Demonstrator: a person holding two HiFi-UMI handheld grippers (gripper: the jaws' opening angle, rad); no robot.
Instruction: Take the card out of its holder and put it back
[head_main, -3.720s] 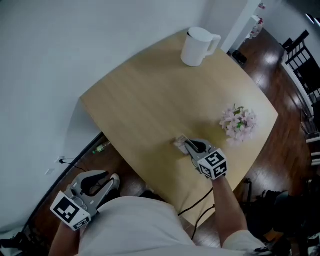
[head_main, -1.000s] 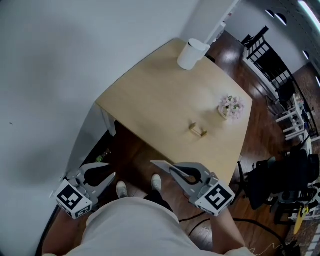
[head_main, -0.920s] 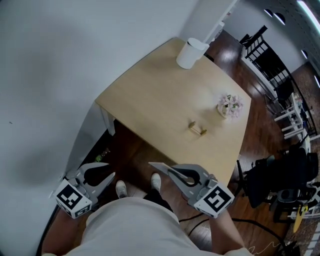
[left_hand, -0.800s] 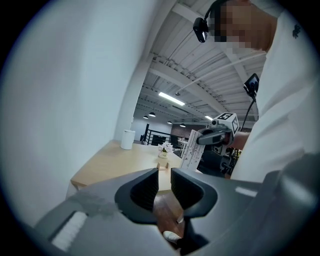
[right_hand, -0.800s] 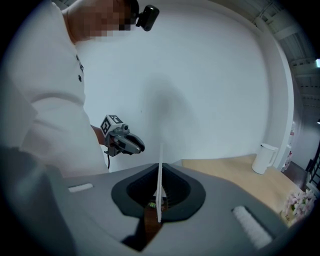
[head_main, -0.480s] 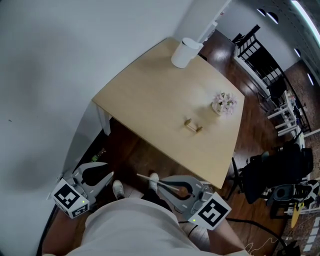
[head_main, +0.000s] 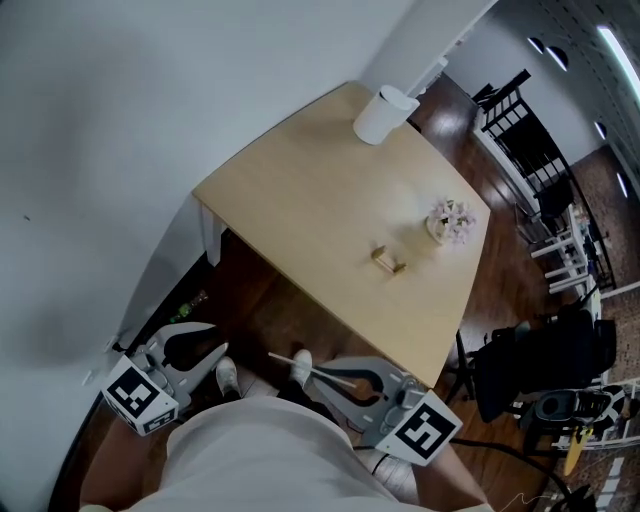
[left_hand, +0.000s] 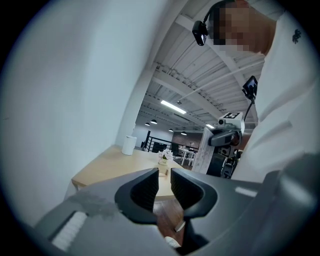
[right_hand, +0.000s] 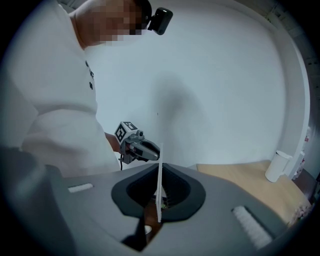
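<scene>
**Card pinched in the right gripper, off the table**

The card (right_hand: 159, 182) stands edge-on between the jaws of the right gripper (head_main: 322, 374), which press together on it. It is held low by the person's body, well apart from the holder (head_main: 390, 260) on the table (head_main: 290, 190). Flowers (head_main: 449, 220) sit near the holder, and a white jug (head_main: 384, 113) stands at the far corner. The left gripper (left_hand: 164, 172) has its jaws a narrow gap apart, gripping nothing.
</scene>
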